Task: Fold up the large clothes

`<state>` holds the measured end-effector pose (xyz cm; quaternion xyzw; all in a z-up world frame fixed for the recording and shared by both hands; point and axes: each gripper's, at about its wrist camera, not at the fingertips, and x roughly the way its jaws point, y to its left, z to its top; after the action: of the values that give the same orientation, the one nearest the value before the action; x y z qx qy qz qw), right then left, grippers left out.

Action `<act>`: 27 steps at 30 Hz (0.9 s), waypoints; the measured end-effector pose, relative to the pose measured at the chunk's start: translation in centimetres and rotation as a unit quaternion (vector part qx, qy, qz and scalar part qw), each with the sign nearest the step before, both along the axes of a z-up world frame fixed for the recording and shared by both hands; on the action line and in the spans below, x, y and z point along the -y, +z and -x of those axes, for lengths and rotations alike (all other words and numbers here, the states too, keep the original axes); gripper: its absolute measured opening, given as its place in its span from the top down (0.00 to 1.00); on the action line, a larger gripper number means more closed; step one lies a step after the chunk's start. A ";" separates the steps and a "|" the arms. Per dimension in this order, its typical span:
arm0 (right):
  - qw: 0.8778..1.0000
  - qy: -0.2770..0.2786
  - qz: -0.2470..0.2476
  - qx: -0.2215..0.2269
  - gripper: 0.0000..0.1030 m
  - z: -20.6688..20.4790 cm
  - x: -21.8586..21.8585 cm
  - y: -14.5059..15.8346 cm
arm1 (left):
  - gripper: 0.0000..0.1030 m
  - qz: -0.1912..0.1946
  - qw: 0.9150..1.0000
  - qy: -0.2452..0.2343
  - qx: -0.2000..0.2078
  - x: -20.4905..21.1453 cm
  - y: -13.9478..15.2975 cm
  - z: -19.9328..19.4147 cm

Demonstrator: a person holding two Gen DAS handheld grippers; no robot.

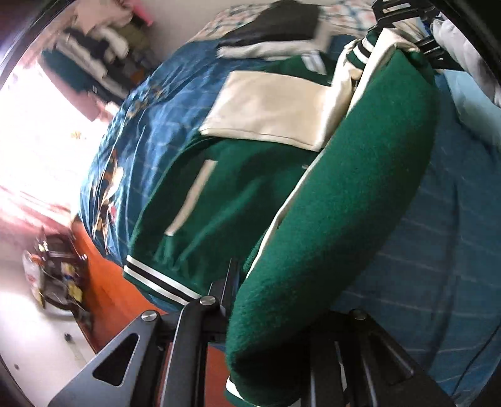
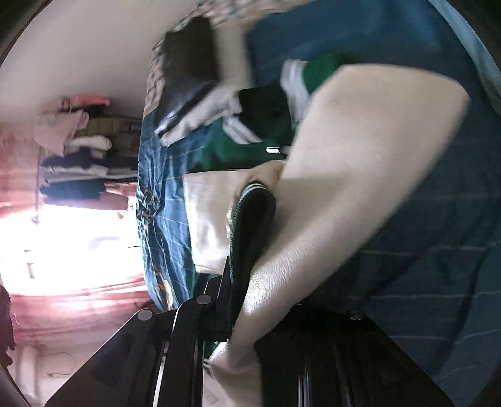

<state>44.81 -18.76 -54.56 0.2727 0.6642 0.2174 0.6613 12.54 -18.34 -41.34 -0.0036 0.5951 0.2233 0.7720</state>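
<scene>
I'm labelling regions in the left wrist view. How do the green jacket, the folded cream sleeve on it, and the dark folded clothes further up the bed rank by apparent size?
1. Green jacket, by far the largest, though the lifted part is close to the lens.
2. Cream sleeve.
3. Dark folded clothes, smallest, but farthest away, so its true size against the sleeve is unsure.

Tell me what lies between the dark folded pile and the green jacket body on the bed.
In the left wrist view, only bare blue bedspread separates the dark folded pile from the green jacket; its cream sleeve lies folded across it.
</scene>
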 end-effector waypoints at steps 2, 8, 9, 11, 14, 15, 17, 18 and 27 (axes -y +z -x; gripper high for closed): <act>1.000 0.011 0.020 0.002 0.83 -0.8 -4.3 1.1 | 0.86 0.012 1.000 0.020 0.005 -3.9 0.4 -0.3; 0.993 0.080 0.085 0.000 0.83 -2.9 -19.9 -0.7 | 0.81 0.044 0.993 0.112 -0.009 -16.1 -3.9 -0.6; 0.991 0.090 0.100 -0.008 0.83 -2.9 -22.2 -2.0 | 0.81 0.054 0.991 0.126 -0.010 -17.4 -4.7 -0.5; 0.984 0.105 0.139 -0.024 0.81 -4.0 -26.5 -4.8 | 0.81 0.102 0.983 0.150 -0.011 -20.5 -6.9 -0.2; 0.978 0.119 0.158 -0.059 0.60 -4.4 -30.2 -9.5 | 0.73 0.193 0.962 0.195 0.010 -24.4 -8.7 1.2; 0.979 0.116 0.153 -0.068 0.52 -4.6 -30.6 -10.1 | 0.68 0.213 0.954 0.211 0.018 -25.8 -8.9 1.9; 0.983 0.116 0.122 -0.080 0.32 -4.8 -31.0 -10.8 | 0.44 0.241 0.939 0.243 0.036 -28.2 -8.7 3.6; 0.985 0.116 0.093 -0.083 0.26 -4.9 -30.9 -10.8 | 0.39 0.240 0.934 0.260 0.044 -29.0 -8.4 4.6; 0.992 0.117 0.034 -0.043 0.25 -4.0 -22.6 -5.9 | 0.35 0.278 0.883 0.372 0.072 -31.9 -8.5 12.7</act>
<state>48.82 3.87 -60.50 0.1794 0.7262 0.2589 0.6110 -0.14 13.59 -49.88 -0.4553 0.5308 0.3185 0.6399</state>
